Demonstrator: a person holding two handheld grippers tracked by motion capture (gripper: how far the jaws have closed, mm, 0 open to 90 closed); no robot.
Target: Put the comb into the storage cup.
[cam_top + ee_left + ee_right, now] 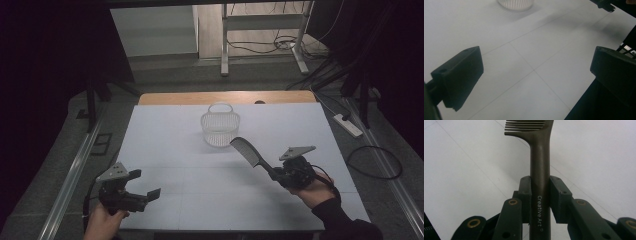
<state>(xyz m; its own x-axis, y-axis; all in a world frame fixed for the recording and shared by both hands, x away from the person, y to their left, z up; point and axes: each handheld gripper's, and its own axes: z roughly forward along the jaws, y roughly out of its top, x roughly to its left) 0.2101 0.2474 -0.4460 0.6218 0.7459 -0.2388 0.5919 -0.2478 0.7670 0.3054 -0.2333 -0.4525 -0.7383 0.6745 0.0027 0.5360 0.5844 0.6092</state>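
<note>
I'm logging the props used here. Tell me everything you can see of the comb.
The comb is dark, plastic-looking, with a rounded handle printed "Creative Art" and fine teeth at its far end. The right gripper clamps the handle between its jaws, holding it above the white table, teeth end pointing toward the white basket.

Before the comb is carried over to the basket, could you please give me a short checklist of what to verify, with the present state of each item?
1. Right hand-held gripper shut on the comb handle: ok, both jaws press it.
2. Comb lifted off the table: ok, teeth point toward the basket.
3. Basket upright, opening up: ok.
4. Basket handle clear of the opening: cannot tell.
5. Left hand-held gripper out of the way: ok, open and holding nothing, near the front left edge.
6. Path between comb and basket: ok, bare table.
</note>
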